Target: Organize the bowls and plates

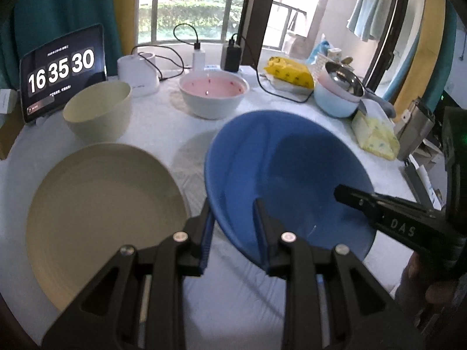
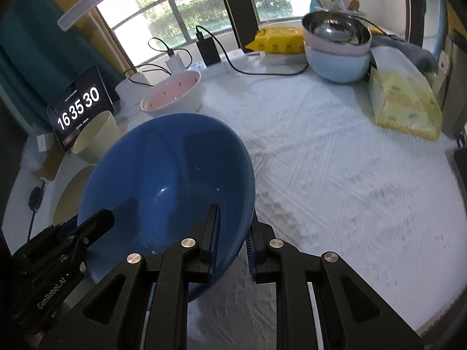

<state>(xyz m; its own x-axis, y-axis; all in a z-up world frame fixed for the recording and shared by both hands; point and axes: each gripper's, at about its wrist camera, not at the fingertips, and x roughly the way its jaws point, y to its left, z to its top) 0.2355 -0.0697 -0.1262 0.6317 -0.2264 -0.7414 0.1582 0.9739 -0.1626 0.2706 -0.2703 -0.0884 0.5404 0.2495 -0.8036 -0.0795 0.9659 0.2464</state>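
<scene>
Above the white tablecloth point(image 2: 335, 160), between the two grippers, hangs a blue bowl point(image 1: 280, 175) — tilted, clear of the cloth, casting a shadow below it. The left gripper point(image 1: 233, 227) has its jaws closed down narrow on the bowl's near rim, one finger inside the bowl and one outside. The right gripper point(image 2: 232, 233) is pinched on the opposite stretch of rim in the same way, one finger inside, one outside, its gap only as wide as the wall.

To the left lies a cream plate point(image 1: 102, 218) flat on the cloth, and behind it stands a cream bowl point(image 1: 97, 113). Further back sits a white bowl with a pink inside point(image 1: 213, 94), and at the far right a stack of bowls point(image 2: 335, 49) with a steel one on top.

Judging by this, the step in hand is the carry of the blue bowl to its place — likely onto another bowl, though which one cannot be told. The next move calls for both hands to travel together, level the bowl, lower it squarely, and only then let the jaws go.
</scene>
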